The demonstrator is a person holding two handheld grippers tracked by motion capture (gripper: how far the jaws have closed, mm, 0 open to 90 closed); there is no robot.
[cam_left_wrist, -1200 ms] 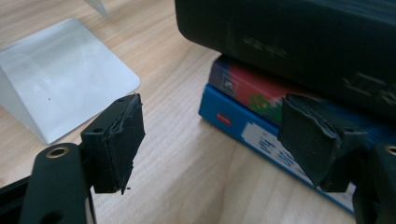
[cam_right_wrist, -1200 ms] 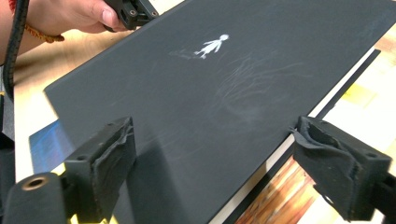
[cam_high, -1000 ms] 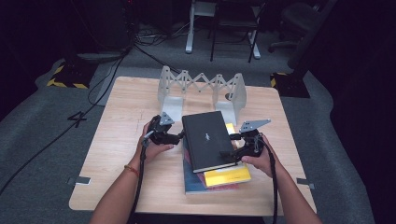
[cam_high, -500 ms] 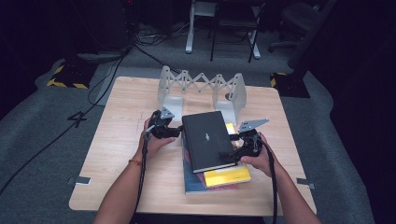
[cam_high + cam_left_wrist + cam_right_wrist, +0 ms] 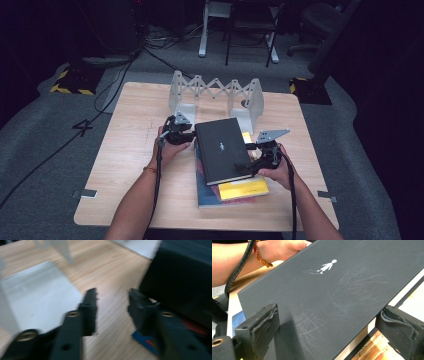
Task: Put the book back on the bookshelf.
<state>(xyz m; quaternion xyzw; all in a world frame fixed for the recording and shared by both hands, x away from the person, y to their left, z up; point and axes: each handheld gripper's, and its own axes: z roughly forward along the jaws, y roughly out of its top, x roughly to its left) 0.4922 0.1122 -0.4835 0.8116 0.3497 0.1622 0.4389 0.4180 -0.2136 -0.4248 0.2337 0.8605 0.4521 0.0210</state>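
A thick black book (image 5: 222,150) with a small white figure on its cover (image 5: 327,266) lies on top of a stack, over a yellow book (image 5: 245,189) and a blue one (image 5: 202,192). My left gripper (image 5: 186,135) sits at the black book's left edge. Its jaws (image 5: 112,293) have just been closing and hold only bare wood between them, with the book (image 5: 182,277) just past one jaw. My right gripper (image 5: 251,162) is at the book's near right corner, open. One pad (image 5: 265,322) stands over the cover and the other (image 5: 402,327) lies below the page edge.
A white accordion-style rack (image 5: 215,92) stands at the back of the wooden table (image 5: 135,120), just behind the stack, with its flat base (image 5: 37,297) near my left gripper. Cables trail down from both grippers. Chair legs and floor cables lie beyond the table.
My left gripper has edged slightly toward the black book's left edge. The book and my right gripper have stayed put.
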